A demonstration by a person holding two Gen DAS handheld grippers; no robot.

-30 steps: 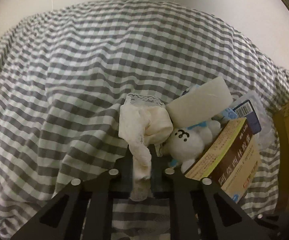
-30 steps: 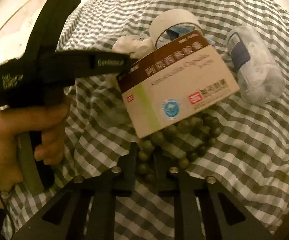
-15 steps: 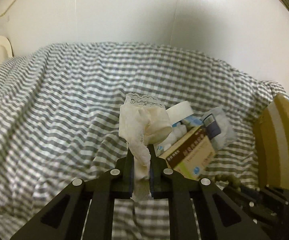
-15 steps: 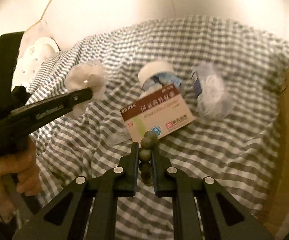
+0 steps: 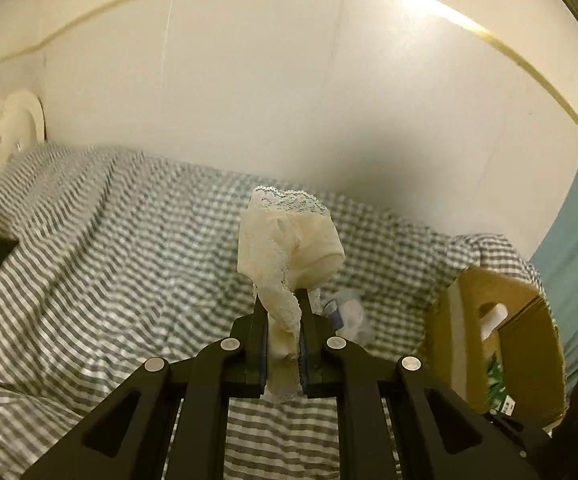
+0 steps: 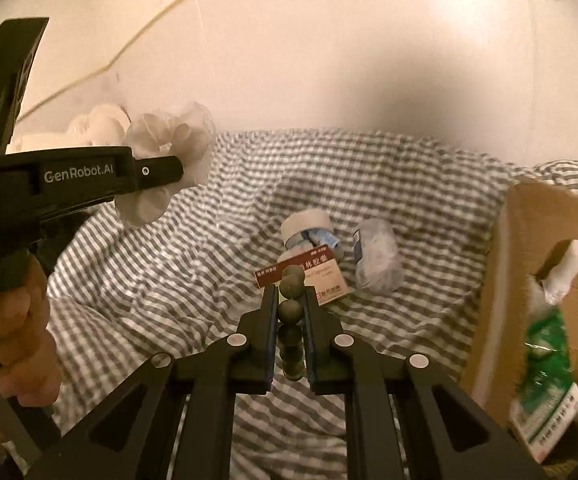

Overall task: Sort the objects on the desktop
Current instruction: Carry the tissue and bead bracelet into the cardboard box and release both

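My left gripper (image 5: pixel 283 304) is shut on a cream lace cloth (image 5: pixel 289 240), which stands up bunched above its fingertips, high over the checked sheet (image 5: pixel 109 260). In the right wrist view that same left gripper (image 6: pixel 177 170) reaches in from the left with the cloth (image 6: pixel 169 148) at its tip. My right gripper (image 6: pixel 291 292) is shut on a string of dark green beads (image 6: pixel 291 308), held between its pads. On the sheet beyond lie a medicine box (image 6: pixel 309 276), a white tape roll (image 6: pixel 305 220) and a clear plastic packet (image 6: pixel 377 256).
An open cardboard box (image 6: pixel 529 264) stands at the right with a green-printed packet (image 6: pixel 545 380) in it; the same box (image 5: pixel 489 332) shows in the left wrist view. A white wall rises behind the bed. A hand (image 6: pixel 17 328) grips the left gripper's handle.
Both grippers have risen away from the sheet, each keeping its load. The pile of objects now looks smaller and farther off, and the wall and cardboard box have come into view.
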